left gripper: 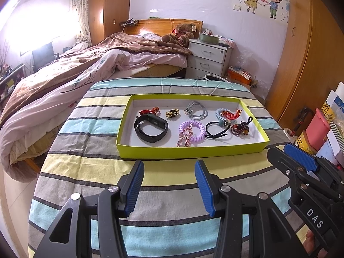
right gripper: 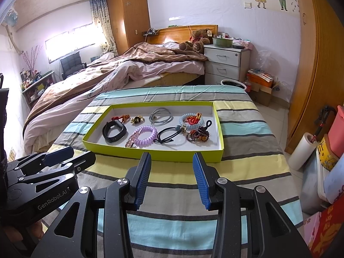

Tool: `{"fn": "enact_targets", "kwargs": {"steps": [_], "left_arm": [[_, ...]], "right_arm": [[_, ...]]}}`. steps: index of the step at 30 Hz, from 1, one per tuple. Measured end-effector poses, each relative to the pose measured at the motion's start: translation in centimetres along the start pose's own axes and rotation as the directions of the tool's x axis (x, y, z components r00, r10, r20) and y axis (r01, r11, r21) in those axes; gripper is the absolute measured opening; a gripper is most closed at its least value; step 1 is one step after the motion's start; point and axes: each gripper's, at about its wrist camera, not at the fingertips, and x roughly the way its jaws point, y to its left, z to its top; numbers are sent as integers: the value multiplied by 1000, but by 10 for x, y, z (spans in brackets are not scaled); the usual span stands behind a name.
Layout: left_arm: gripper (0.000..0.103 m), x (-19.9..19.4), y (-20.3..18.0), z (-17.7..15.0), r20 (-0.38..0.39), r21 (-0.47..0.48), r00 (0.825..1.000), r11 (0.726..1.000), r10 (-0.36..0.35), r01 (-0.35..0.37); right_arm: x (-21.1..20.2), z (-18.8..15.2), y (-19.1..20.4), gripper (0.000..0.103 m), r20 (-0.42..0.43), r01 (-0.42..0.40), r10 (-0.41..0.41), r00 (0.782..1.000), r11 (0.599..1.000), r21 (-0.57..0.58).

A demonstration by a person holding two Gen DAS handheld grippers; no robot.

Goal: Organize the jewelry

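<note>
Left gripper (left gripper: pixel 169 185), marked "GenRobot.AI", and right gripper (right gripper: pixel 172 178), marked "DAS": fingers spread apart, holding nothing. Jewelry lies inside the green tray (left gripper: pixel 189 150) on the striped surface (left gripper: pixel 96 172), ahead of both.

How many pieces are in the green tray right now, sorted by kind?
Inside the green tray:
Black fitness band: 1
Coil hair ties, purple and blue: 2
Elastic hair ties, grey and black: 2
Bead bracelets, pink and dark red: 2
Knotted charms, red, gold-black, red-gold: 3
Total: 10
</note>
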Motion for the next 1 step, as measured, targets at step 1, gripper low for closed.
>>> {"fn": "enact_targets", "kwargs": {"steps": [1], "left_arm": [[49,0,0,0,-1,0,1000,1000,1,-1]], "right_arm": [[0,0,0,41,-1,0,0,1000,1000,0]]}}
